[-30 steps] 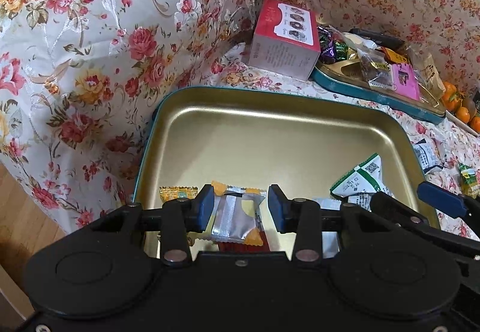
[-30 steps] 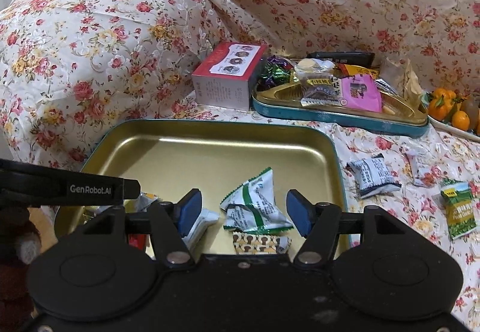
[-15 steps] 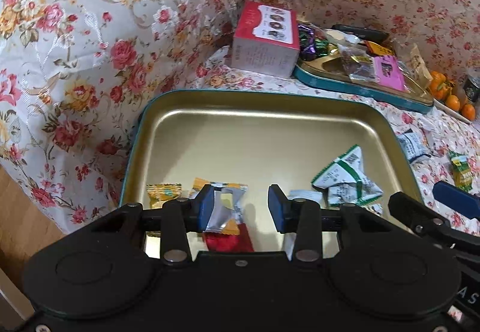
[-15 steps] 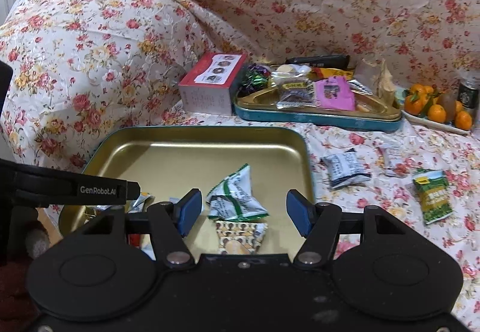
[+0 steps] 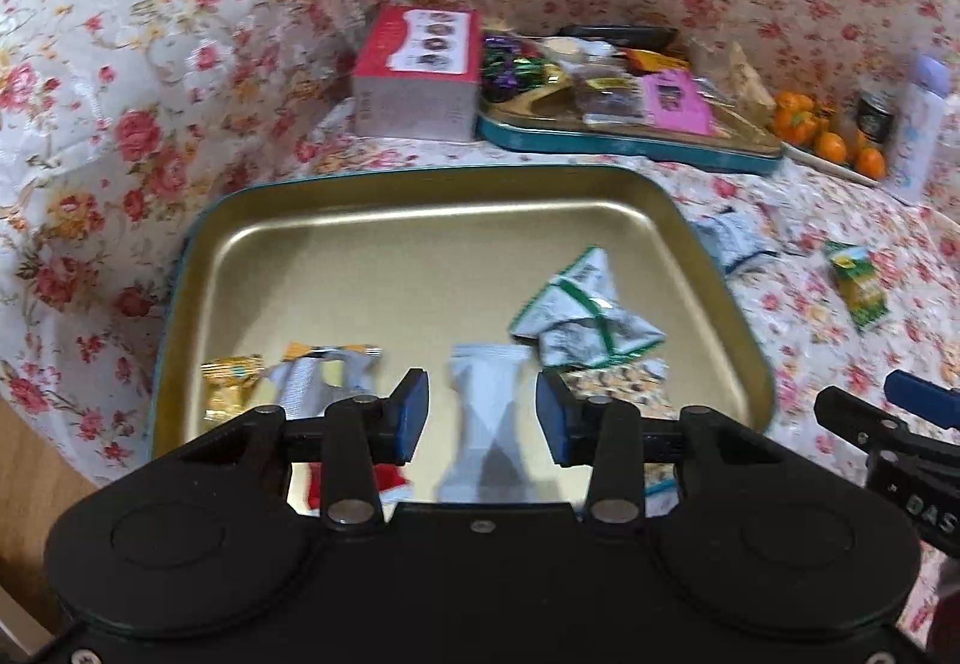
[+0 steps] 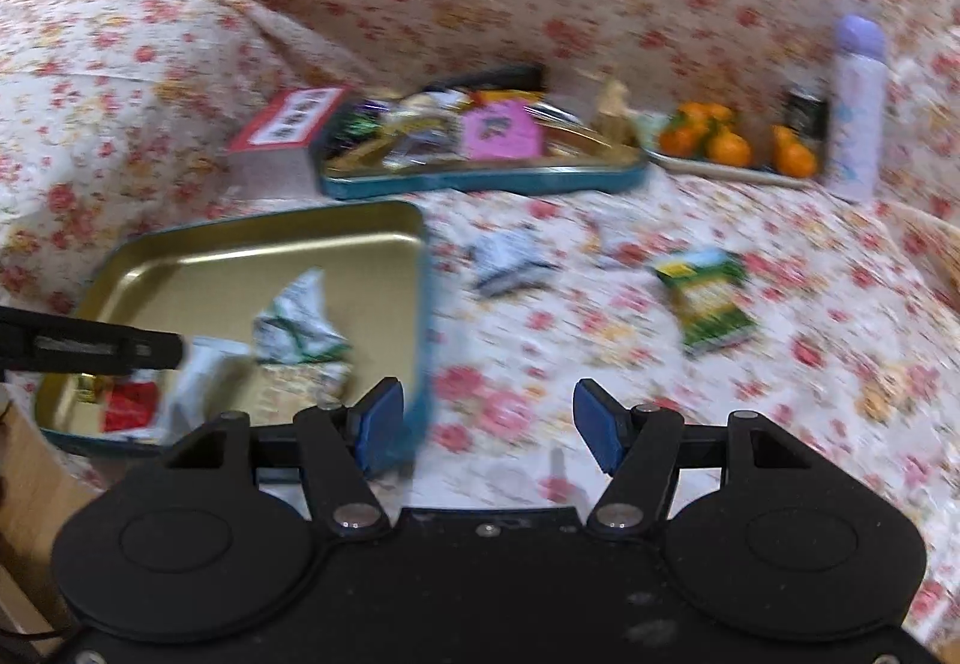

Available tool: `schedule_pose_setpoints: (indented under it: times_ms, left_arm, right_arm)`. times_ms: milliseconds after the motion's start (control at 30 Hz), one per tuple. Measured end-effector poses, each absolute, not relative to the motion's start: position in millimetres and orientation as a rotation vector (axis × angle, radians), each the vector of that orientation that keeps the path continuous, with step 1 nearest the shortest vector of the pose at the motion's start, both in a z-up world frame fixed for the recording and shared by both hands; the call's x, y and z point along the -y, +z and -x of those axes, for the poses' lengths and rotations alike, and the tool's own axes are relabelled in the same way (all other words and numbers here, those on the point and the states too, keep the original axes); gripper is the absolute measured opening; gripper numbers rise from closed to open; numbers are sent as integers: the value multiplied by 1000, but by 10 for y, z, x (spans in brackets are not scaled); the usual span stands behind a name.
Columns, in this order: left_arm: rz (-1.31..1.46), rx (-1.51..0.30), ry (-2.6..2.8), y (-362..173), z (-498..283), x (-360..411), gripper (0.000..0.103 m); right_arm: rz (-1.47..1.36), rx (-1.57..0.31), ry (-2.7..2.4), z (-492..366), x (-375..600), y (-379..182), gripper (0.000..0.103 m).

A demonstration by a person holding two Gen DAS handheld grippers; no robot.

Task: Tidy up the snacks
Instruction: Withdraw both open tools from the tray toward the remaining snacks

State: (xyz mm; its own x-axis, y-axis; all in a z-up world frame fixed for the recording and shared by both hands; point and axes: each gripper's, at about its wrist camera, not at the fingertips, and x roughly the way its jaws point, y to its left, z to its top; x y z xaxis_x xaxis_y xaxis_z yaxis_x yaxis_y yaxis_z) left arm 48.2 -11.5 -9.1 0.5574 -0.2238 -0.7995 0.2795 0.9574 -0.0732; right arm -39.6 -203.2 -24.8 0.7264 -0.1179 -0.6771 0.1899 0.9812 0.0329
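A gold tray with a teal rim [image 5: 420, 178] lies on the floral cloth and holds several snack packets. My left gripper [image 5: 483, 415] hovers open above its near part. A white packet [image 5: 486, 394] lies in the tray below the gap, clear of both pads. A green-and-white packet [image 5: 576, 313] and an orange-and-silver packet [image 5: 327, 370] lie to either side. My right gripper [image 6: 486, 427] is open and empty over the cloth, just right of the tray [image 6: 270, 220]. Loose on the cloth beyond it are a green packet [image 6: 705, 301] and a grey-blue packet [image 6: 510, 262].
A red box [image 5: 420, 69] and a second teal tin [image 5: 630, 144] full of snacks stand at the back. Oranges [image 6: 726, 144] on a plate, a dark can [image 6: 804, 114] and a purple bottle [image 6: 855, 105] are at the back right. Wooden floor [image 5: 30, 460] shows at the left.
My left gripper has slid right over the tray, from above the orange-and-silver packet to above the white one. My right gripper has swung right, off the tray and over the cloth.
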Motion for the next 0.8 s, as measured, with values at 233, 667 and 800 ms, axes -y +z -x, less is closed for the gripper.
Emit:
schedule_pose_setpoints:
  times_ms: [233,667,800]
  left_arm:
    - [-117,-880,-362,-57,-290,349,49]
    - [-134,-882,-448,-1,-11,956,49]
    - [-130,-889,-471,22,3,1167,49]
  right_arm:
    - [-127,-766,-257,521,2363,-434,66]
    - [-154,-751,-325,636,2807,-531,66]
    - [-177,-750,-341,655,2921,-573,66]
